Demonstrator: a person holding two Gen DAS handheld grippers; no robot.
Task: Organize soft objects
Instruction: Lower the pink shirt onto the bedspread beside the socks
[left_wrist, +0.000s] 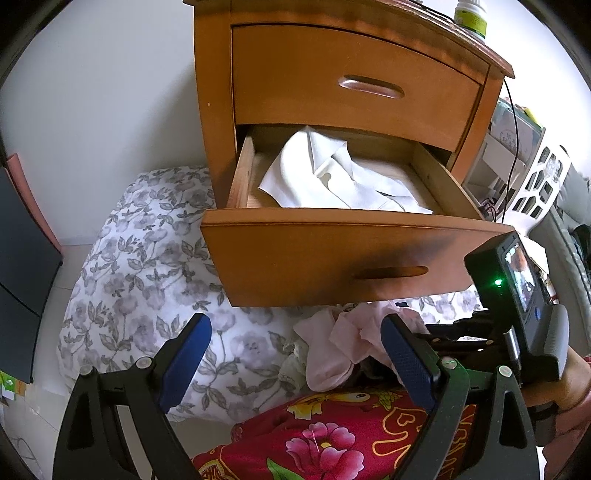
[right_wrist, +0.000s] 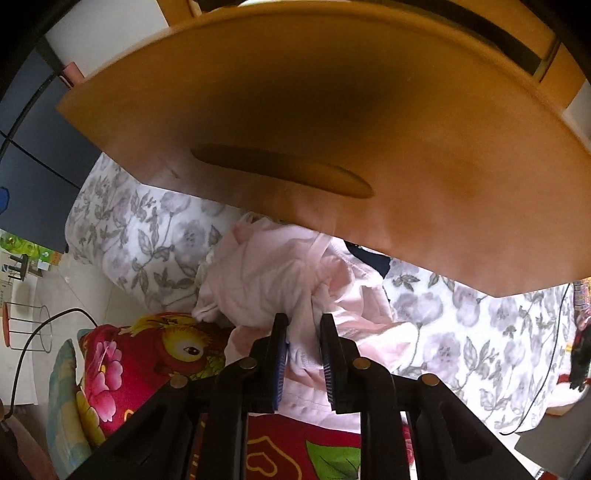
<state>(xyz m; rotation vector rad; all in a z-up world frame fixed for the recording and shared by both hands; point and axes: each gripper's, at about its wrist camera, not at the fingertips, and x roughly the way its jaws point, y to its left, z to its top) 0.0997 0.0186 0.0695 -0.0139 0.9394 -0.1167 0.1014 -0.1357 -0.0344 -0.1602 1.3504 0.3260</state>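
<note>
A wooden nightstand has its lower drawer (left_wrist: 332, 254) pulled open, with a white folded garment (left_wrist: 340, 177) lying inside. A pale pink garment (left_wrist: 340, 347) lies crumpled on the bed under the drawer front. My left gripper (left_wrist: 295, 343) is open and empty, hovering over the bed before the drawer. My right gripper (right_wrist: 303, 332) is shut on the pink garment (right_wrist: 273, 280), just below the drawer front (right_wrist: 332, 147). The right gripper's body shows at the right in the left wrist view (left_wrist: 517, 295).
A grey floral duvet (left_wrist: 147, 280) covers the bed. A red flowered quilt (left_wrist: 351, 435) lies nearest me. A dark garment (right_wrist: 369, 258) peeks out under the drawer. A bottle (left_wrist: 471, 16) stands on the nightstand. White shelves (left_wrist: 517, 166) and cables stand at right.
</note>
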